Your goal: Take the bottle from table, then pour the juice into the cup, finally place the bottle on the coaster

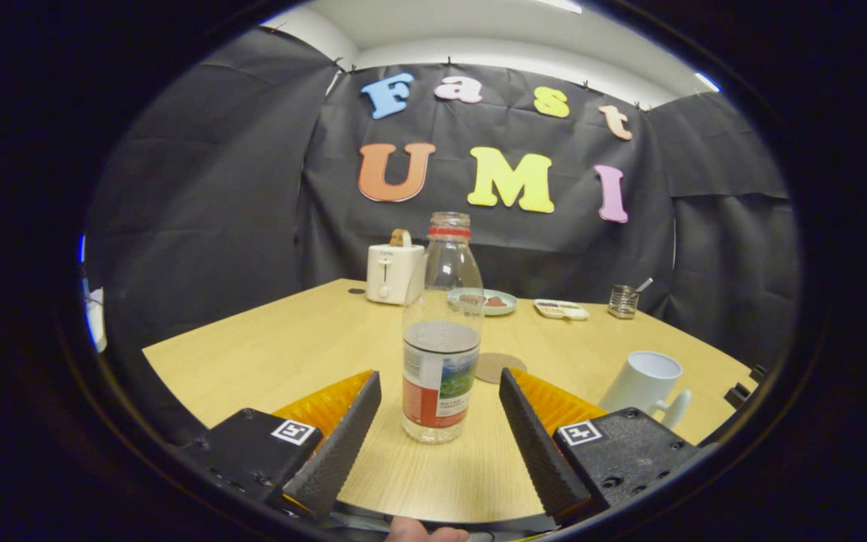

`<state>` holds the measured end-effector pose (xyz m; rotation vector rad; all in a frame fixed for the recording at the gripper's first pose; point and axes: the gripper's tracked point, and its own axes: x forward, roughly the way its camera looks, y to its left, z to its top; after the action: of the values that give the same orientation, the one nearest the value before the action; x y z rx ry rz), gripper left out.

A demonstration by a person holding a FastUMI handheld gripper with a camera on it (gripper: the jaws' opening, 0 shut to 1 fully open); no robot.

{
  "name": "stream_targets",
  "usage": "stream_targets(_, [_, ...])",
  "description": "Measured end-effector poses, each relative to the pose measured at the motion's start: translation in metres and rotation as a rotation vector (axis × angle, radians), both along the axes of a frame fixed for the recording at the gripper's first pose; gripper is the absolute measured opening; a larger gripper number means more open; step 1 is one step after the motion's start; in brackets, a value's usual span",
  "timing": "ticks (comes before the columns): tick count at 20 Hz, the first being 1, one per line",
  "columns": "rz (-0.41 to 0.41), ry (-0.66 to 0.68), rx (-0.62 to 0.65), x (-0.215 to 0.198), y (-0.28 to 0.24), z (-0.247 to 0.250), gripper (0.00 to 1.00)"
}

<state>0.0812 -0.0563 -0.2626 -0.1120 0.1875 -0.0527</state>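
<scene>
Gripper [439, 388]: fingers spread wide, touching nothing.
Bottle [442, 339]: upright on the table [268, 354], between the fingers, uncapped, partly filled.
Coaster [500, 366]: just behind the bottle.
Cup [646, 382]: beyond the right finger.
Risk: an off-centre closure tips the open bottle and spills the juice.

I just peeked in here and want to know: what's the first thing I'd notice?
A clear bottle with a little liquid stands upright on the wooden table, right between the fingers of the open gripper, untouched. A white cup sits off to the right, and a white toaster stands farther back.
</scene>
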Motion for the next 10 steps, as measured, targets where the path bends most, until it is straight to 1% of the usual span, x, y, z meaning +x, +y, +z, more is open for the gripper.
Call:
stream_targets(4, [-0.012, 0.025, -0.003, 0.020, -0.003, -0.009, 1.00])
stream_targets(10, [0.013, 0.051, -0.038, 0.039, 0.005, -0.014, 1.00])
